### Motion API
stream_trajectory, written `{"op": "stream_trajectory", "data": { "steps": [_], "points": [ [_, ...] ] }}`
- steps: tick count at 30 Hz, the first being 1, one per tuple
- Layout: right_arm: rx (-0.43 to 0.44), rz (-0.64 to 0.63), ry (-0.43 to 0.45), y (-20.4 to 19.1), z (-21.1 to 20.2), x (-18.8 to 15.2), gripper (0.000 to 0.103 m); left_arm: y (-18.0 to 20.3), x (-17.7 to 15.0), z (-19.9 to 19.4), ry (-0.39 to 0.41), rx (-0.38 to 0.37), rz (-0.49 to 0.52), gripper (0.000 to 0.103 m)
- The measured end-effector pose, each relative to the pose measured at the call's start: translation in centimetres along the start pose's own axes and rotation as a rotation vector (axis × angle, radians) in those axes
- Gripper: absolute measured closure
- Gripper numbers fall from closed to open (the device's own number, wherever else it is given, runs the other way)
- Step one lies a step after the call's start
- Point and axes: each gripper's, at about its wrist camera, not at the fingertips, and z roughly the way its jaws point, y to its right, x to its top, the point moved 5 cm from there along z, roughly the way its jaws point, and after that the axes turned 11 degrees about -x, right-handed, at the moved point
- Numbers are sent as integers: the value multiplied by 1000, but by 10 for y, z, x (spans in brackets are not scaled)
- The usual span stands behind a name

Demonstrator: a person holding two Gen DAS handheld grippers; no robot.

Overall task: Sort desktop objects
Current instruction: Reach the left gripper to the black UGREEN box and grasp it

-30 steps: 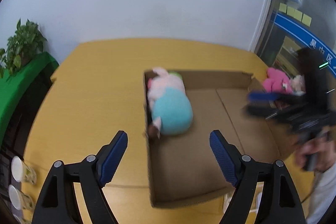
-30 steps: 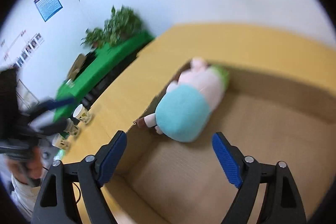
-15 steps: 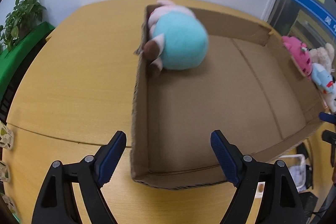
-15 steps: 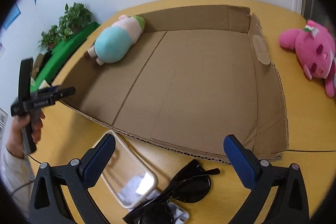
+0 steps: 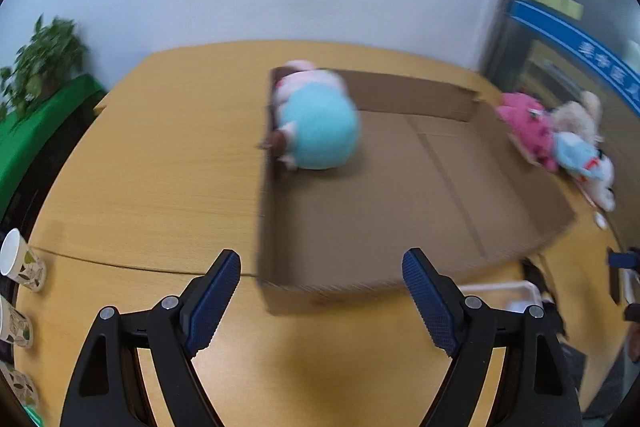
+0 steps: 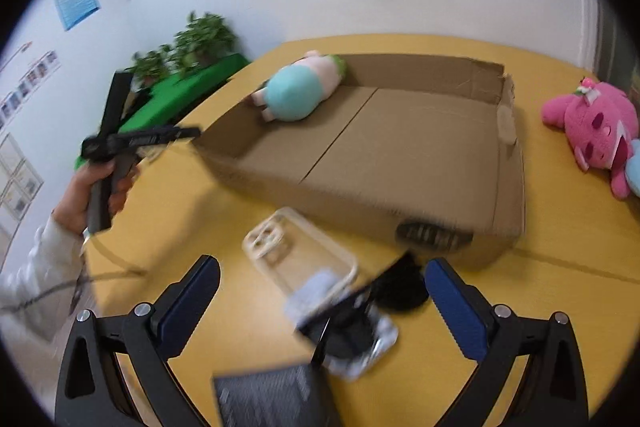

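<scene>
Both grippers are released and hold nothing — the left gripper (image 5: 322, 301) hovers before the cardboard box (image 5: 400, 227), the right gripper (image 6: 322, 301) over one clear phone case (image 6: 298, 253) and one pair of sunglasses (image 6: 380, 303). One teal plush (image 6: 298, 95) lies in the box's far corner — three plush toys (image 5: 560, 143) lie outside.

right gripper (image 6: 322, 301) | now wider, swung from box (image 6: 400, 163) to sunglasses (image 6: 372, 311)

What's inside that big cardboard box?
Only one soft toy, teal and pink, lies in the far corner of the box. The rest of its floor shows bare. Whatever is under the toy is hidden.
</scene>
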Motion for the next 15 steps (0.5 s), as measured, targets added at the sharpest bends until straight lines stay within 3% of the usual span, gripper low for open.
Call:
{"op": "stream_trajectory", "data": {
  "steps": [3,7,11,15],
  "points": [
    [60,19,-59,1,-15,-51,1,42,-20,-11,-20,-106,57,20],
    [109,127,-164,10,2,-104,1,98,-58,-5,-104,-285,87,20],
    [148,112,-234,-16,23,-127,0,134,-97,7,-186,-362,108,20],
    [230,126,-208,-59,30,-134,0,145,-128,12,-241,-428,83,20]
  ]
}}
